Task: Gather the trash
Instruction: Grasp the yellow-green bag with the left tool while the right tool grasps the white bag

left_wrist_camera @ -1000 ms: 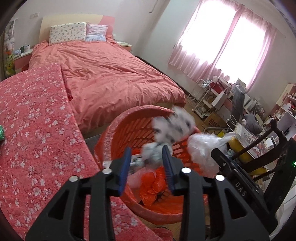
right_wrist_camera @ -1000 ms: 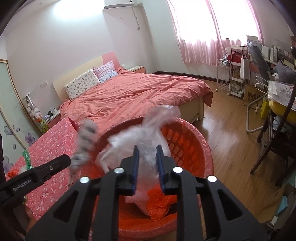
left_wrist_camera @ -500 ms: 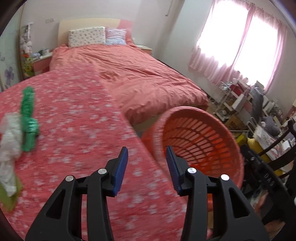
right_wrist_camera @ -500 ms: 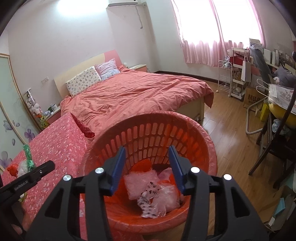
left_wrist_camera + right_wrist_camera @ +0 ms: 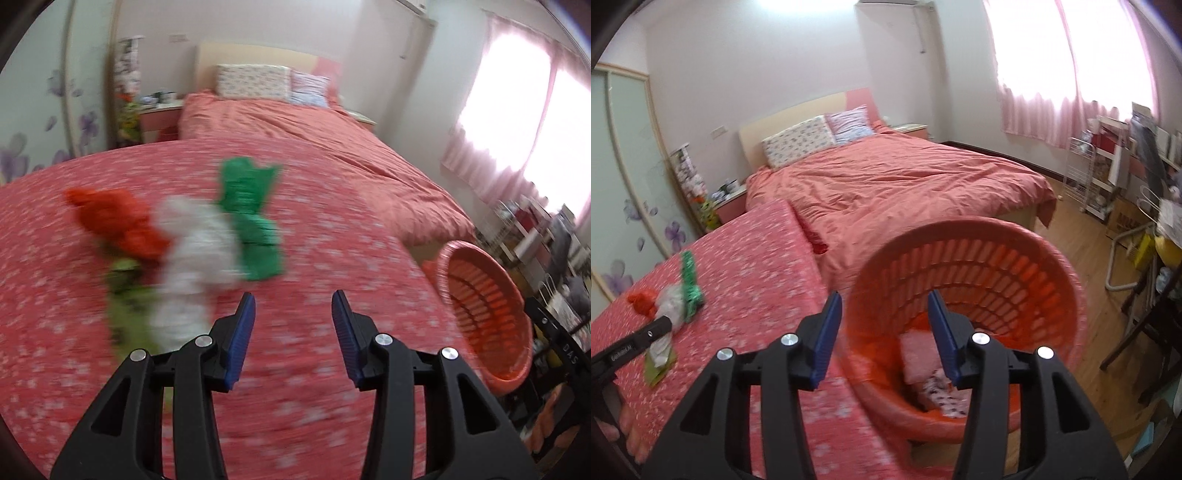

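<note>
**Both sets of fingers spread wide, trash ahead on the worktop**

I am holding my left gripper (image 5: 293, 325) over the red flowered worktop (image 5: 332, 266), its blue fingers (image 5: 240, 332) standing wide apart with nothing between them. In the left wrist view, the trash is lying in a blurred cluster at centre left of the frame: a green bag (image 5: 255, 218) uppermost, a white bag (image 5: 192, 258) touching it on its left, an orange bag (image 5: 114, 221) further left, and a yellow-green scrap (image 5: 127, 295) lying below the orange one. None of it is touching my fingers.

I am pointing my right gripper (image 5: 884, 325) at the orange basket (image 5: 1052, 266), which is sitting at the lower centre of the right wrist view, just beside the worktop's edge. Its fingers are also gaping wide and gripping nothing. Inside the basket, a pink bag (image 5: 918, 354) and a spotted white piece (image 5: 942, 395) are lying at the bottom.
</note>
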Demonstrator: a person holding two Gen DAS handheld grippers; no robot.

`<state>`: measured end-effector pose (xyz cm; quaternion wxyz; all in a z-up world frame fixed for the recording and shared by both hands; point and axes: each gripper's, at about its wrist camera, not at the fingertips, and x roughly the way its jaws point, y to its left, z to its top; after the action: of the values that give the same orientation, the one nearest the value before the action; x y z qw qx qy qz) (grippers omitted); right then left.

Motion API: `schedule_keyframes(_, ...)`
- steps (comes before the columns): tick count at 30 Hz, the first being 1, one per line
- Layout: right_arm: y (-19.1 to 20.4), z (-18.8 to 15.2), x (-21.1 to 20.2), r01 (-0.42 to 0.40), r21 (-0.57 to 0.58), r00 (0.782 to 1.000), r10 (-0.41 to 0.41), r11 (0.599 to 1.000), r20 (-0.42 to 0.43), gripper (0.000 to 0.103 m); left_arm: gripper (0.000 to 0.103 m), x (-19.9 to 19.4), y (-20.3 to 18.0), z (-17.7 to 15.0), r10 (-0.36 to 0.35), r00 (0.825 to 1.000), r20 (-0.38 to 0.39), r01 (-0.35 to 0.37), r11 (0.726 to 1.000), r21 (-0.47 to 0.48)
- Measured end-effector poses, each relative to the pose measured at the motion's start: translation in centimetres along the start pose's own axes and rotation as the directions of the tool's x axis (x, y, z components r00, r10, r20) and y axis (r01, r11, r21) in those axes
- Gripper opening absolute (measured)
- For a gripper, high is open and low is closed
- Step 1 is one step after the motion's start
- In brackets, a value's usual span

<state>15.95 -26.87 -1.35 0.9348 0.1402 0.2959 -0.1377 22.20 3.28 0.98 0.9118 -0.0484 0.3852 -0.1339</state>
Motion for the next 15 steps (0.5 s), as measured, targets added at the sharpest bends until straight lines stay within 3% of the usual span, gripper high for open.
schedule_keyframes(7,4.2,-0.8,0.0,-0.044,-0.075,0.999,0.042,0.996,-0.021,0.048,0.044,-0.9,8.2,0.4,0.140,0.990,0.011,-0.137,0.982,-0.133)
schedule_keyframes(15,6.7,-1.5,0.5,-0.059,-0.124,0.997,0.053,0.990,-0.053,0.048,0.044,2.2,9.7,1.3,0.140,0.989,-0.050,-0.146,0.977,-0.153)
